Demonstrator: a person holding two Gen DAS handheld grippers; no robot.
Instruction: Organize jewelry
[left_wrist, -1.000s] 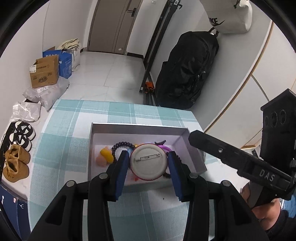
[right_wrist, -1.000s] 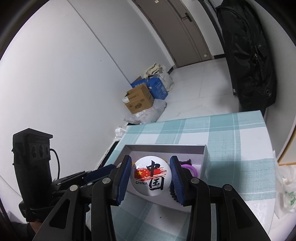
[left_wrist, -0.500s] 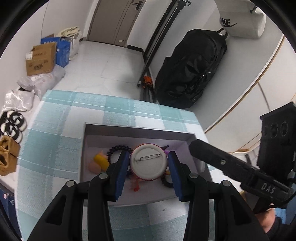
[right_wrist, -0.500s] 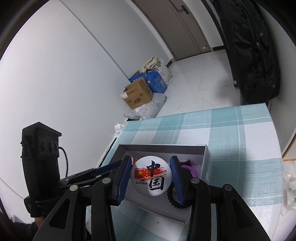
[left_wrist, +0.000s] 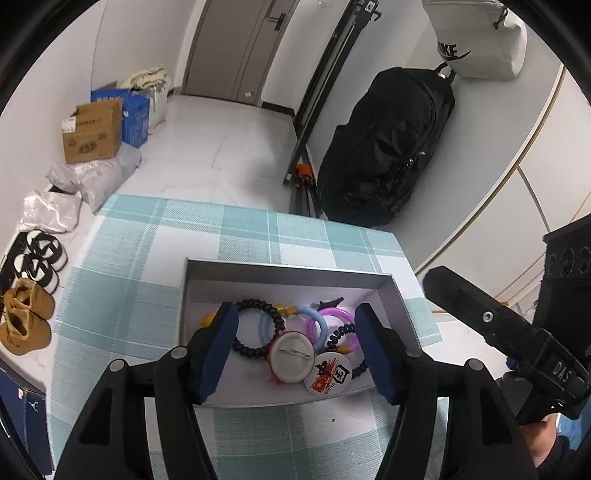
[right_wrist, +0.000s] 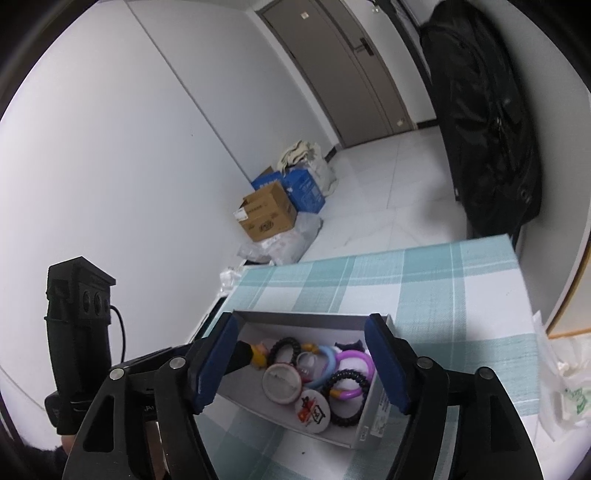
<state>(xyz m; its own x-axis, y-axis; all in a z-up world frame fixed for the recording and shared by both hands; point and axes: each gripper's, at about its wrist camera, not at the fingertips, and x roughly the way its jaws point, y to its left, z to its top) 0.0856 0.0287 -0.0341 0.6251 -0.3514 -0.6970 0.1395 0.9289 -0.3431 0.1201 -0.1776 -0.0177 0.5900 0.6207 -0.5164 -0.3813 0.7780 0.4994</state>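
Observation:
A grey open box (left_wrist: 291, 268) (right_wrist: 373, 424) sits on the teal checked tablecloth. Inside lie a round badge showing its pin back (left_wrist: 292, 355) (right_wrist: 281, 382), a China flag badge face up (left_wrist: 332, 375) (right_wrist: 314, 409), black coil hair ties (left_wrist: 255, 328) (right_wrist: 345, 398), a blue ring (left_wrist: 314, 317) and a purple ring (left_wrist: 332, 321) (right_wrist: 356, 358). My left gripper (left_wrist: 297, 347) is open and empty above the box. My right gripper (right_wrist: 303, 360) is open and empty above the box too. Each gripper's body shows at the edge of the other's view.
The tablecloth (left_wrist: 155, 288) covers the table, whose far edge meets the tiled floor. A black bag (left_wrist: 391, 147) hangs by the right wall. Cardboard and blue boxes (left_wrist: 92, 129) and shoes (left_wrist: 26, 317) lie on the floor at left. A plastic bag (right_wrist: 565, 387) lies at the table's right.
Both grippers opened and let go of their badges, which now lie in the box. Both grippers stay over the box.

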